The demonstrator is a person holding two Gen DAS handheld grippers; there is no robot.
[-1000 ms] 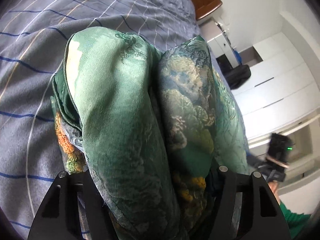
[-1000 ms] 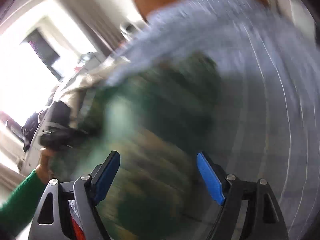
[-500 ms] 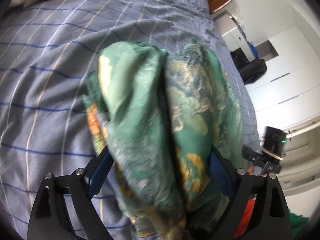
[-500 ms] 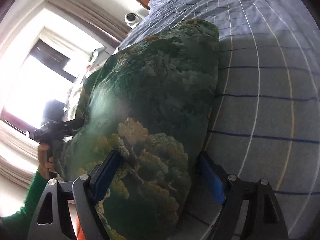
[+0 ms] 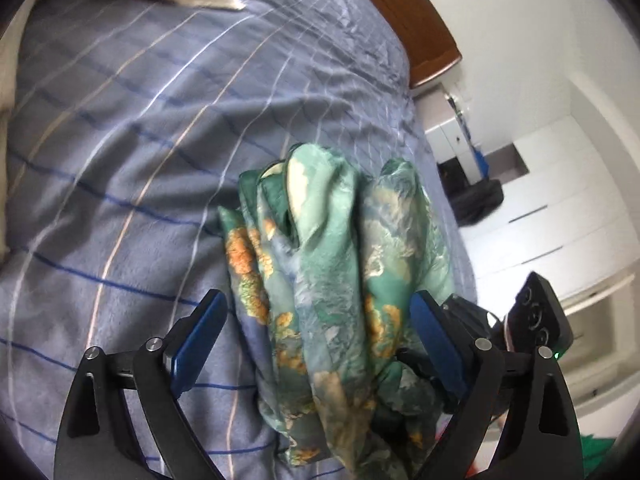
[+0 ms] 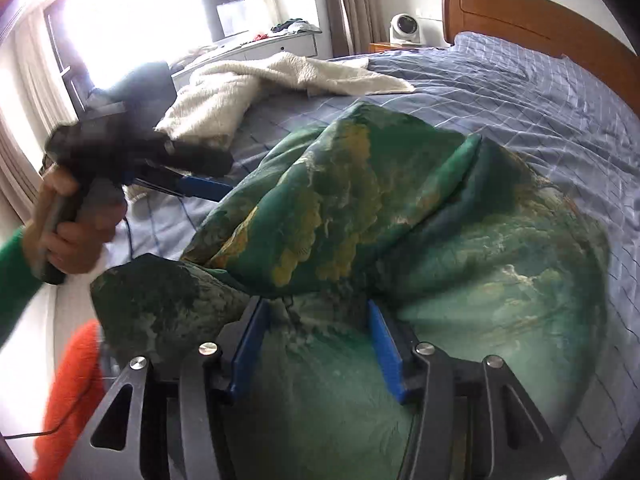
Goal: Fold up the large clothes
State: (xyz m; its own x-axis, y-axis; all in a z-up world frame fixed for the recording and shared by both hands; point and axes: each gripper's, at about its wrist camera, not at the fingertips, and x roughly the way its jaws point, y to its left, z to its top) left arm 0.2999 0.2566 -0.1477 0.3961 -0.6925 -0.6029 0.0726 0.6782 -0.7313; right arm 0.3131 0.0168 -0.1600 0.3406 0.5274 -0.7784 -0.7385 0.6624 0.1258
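The person's hand [image 6: 76, 236] is motion-blurred, and the green garment [image 6: 320, 412] runs off the right wrist view's bottom edge.

Green printed garment [image 5: 332, 280] lying bunched on the bed

The silky green cloth, patterned with orange and yellow blooms, is lying in thick rolled folds between the wide-spread tongs of the left gripper [image 5: 316, 344], touching neither pad, and is bulging up between the closing tongs of the right gripper [image 6: 316, 344].
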